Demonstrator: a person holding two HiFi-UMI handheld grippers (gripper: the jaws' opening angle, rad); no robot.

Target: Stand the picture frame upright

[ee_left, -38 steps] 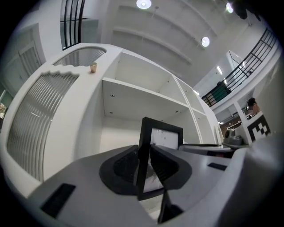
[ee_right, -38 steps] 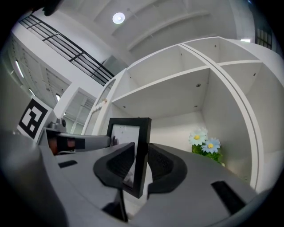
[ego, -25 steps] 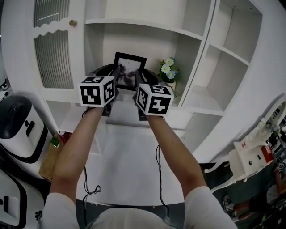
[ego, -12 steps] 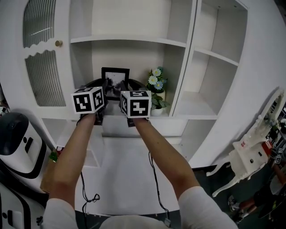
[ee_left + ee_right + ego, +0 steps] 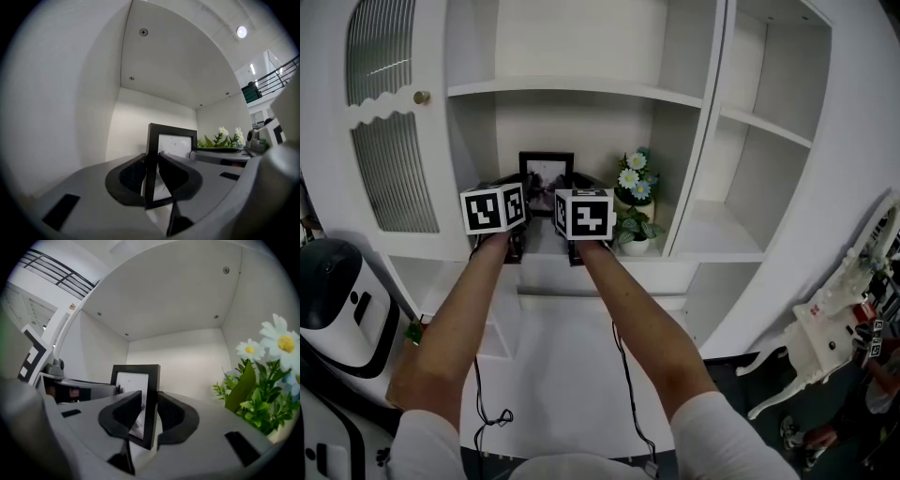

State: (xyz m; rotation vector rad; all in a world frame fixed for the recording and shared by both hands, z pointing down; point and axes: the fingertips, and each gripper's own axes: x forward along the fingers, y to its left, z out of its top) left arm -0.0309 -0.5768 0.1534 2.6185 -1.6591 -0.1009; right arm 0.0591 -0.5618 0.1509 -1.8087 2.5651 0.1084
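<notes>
White shelf point(image 5: 667, 257) is framing the job. I am pinching my left tool point(image 5: 152, 161) narrowly on the picture frame point(image 5: 546, 169), upright at twelve o'clock, and my right tool point(image 5: 149, 401) on its other edge, likely steadying it. Potted daisies point(image 5: 634, 187) are crowding at two o'clock.

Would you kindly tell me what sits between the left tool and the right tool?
The picture frame: the left tool clamps its left edge and the right tool its right edge, as both gripper views show.

Black picture frame point(image 5: 547, 172) upright in shelf.
</notes>
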